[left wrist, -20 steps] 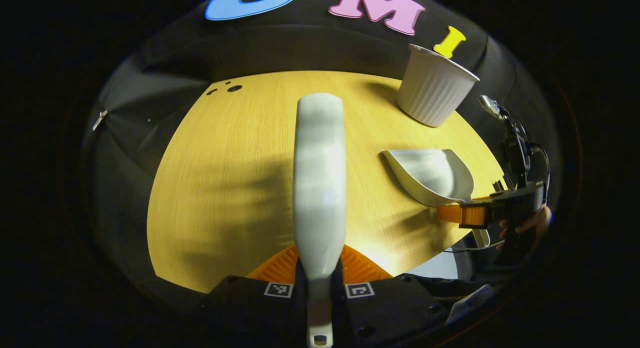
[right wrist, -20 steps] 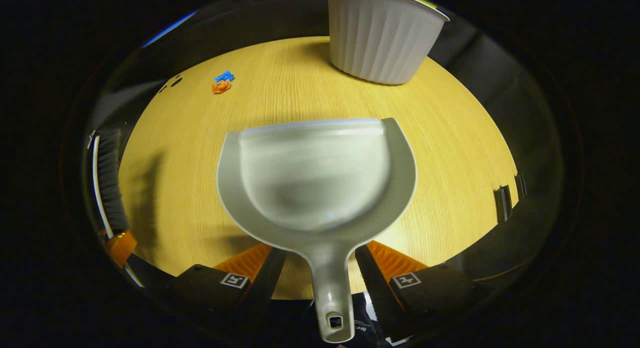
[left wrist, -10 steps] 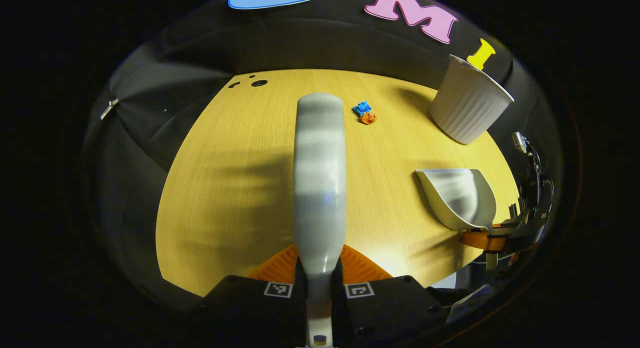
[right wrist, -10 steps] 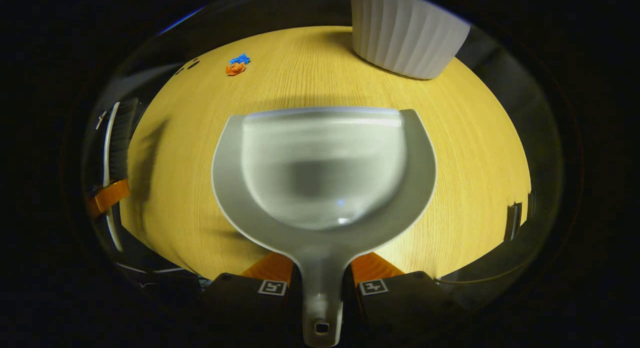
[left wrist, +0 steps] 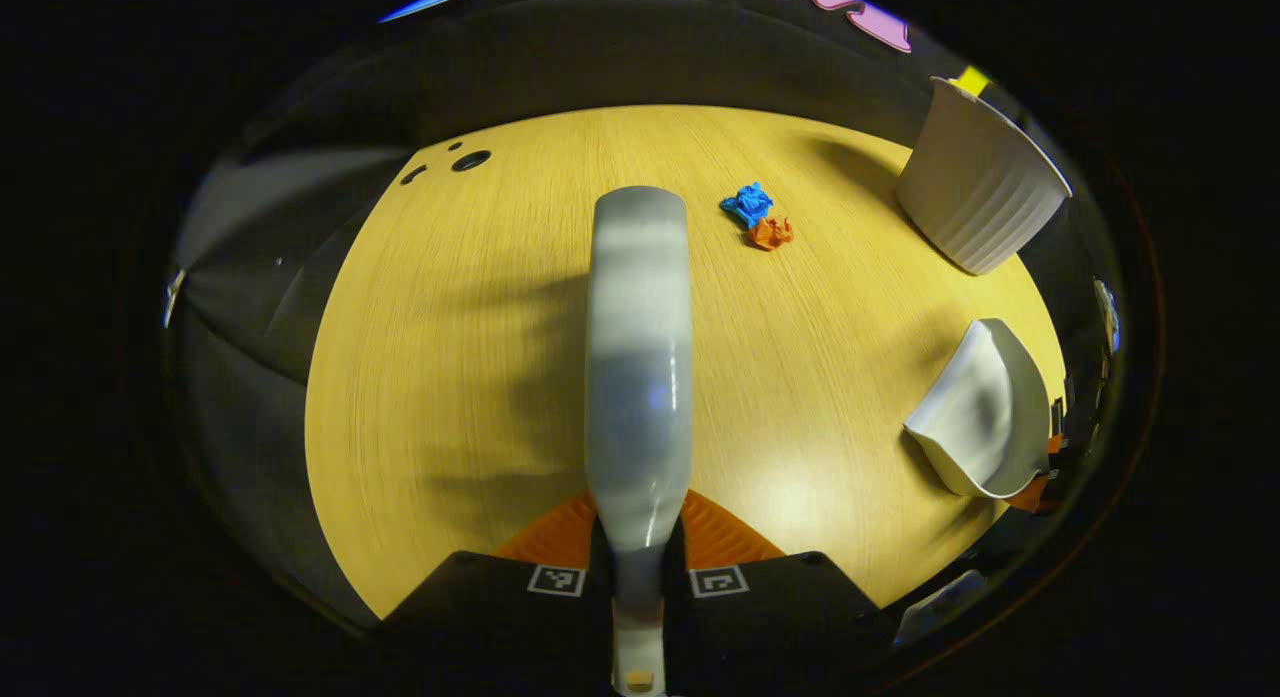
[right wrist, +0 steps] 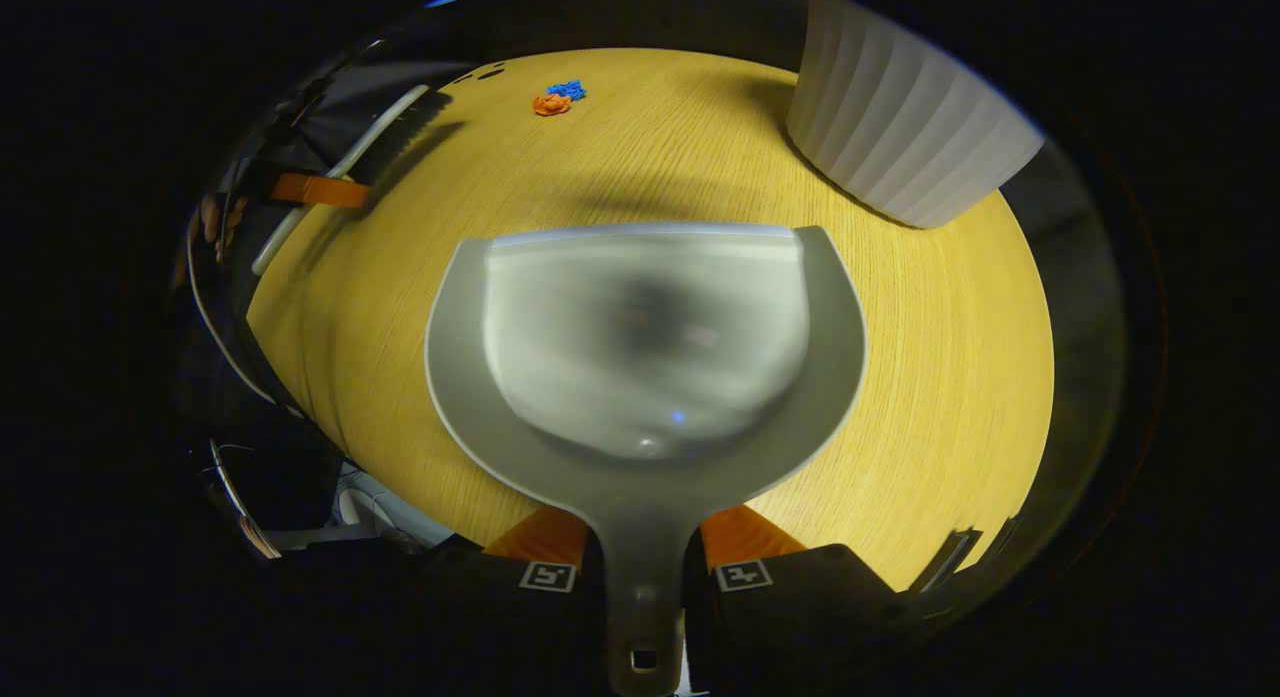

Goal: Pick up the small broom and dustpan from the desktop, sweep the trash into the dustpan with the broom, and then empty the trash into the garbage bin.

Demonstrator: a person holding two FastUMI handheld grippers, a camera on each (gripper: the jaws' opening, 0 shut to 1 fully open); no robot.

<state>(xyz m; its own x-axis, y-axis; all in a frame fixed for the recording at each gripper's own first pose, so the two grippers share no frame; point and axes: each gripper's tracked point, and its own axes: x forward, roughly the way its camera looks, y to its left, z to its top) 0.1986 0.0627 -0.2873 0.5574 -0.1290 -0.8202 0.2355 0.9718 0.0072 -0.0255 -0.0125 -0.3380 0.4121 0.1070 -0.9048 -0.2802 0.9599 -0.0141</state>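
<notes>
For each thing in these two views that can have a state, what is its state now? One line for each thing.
left gripper: shut on the broom handle.
right gripper: shut on the dustpan handle.
broom: held, off the table.
dustpan: held, empty.
blue paper scrap: crumpled, on the table, unswept.
orange paper scrap: crumpled, beside the blue one.
garbage bin: upright on the table, open top.

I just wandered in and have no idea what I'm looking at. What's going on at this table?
A person is tidying a wooden table with two hand-held grippers. The left gripper is shut on a small broom; the right gripper is shut on a dustpan. Two bits of crumpled trash, blue and orange, lie unswept on the table, near a white ribbed bin. The dustpan looks empty, so sweeping has not started.
</notes>
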